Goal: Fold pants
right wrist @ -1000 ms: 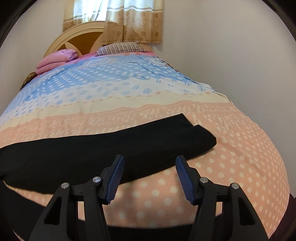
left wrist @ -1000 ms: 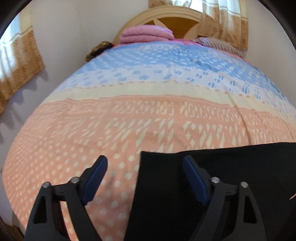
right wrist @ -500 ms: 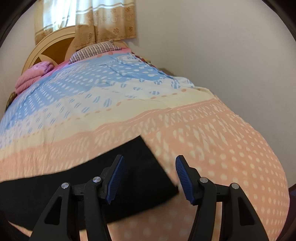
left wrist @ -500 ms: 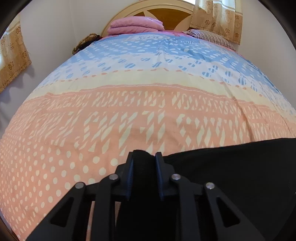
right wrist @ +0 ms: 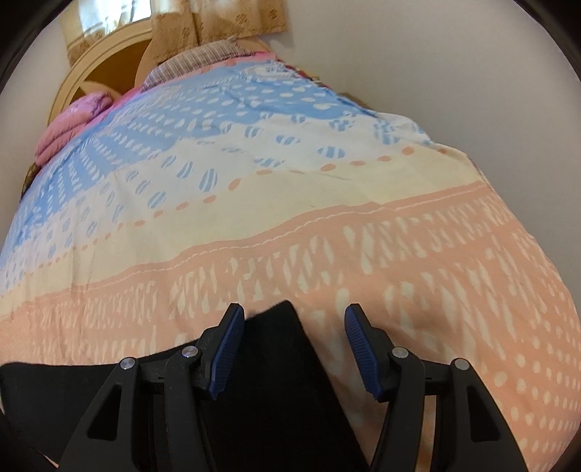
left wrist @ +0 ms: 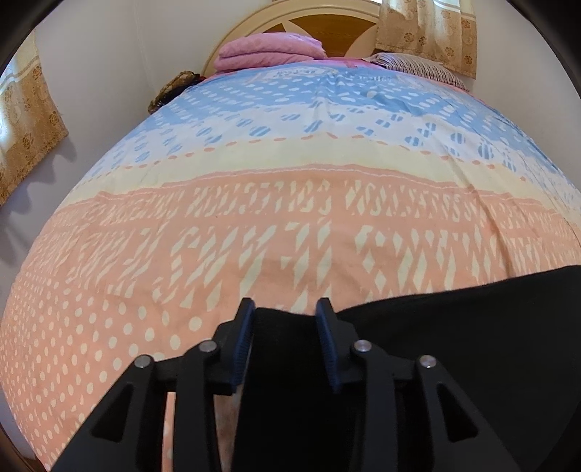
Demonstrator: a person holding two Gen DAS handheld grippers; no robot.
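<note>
The black pants (left wrist: 454, 348) lie flat on the bed (left wrist: 290, 225), near its close edge, on the pink dotted part of the cover. One end of the pants sits under the left gripper (left wrist: 285, 345). A raised fold of the black cloth stands between its two blue fingers (left wrist: 241, 345), and the fingers are opening (the cloth fills the gap, but I cannot tell if the pads press on it).

The right gripper (right wrist: 294, 348) hangs over the other end of the pants (right wrist: 276, 381). Its fingers (right wrist: 363, 348) are spread wide apart. The corner of the black cloth lies between them, close to the left finger, and the right finger is over the bare cover.

Far off at the top of the bed there is a folded pink blanket (left wrist: 270, 49), a striped pillow (left wrist: 417, 67) and a round wooden headboard (left wrist: 319, 21). Brown curtains (left wrist: 428, 32) hang by the wall.
</note>
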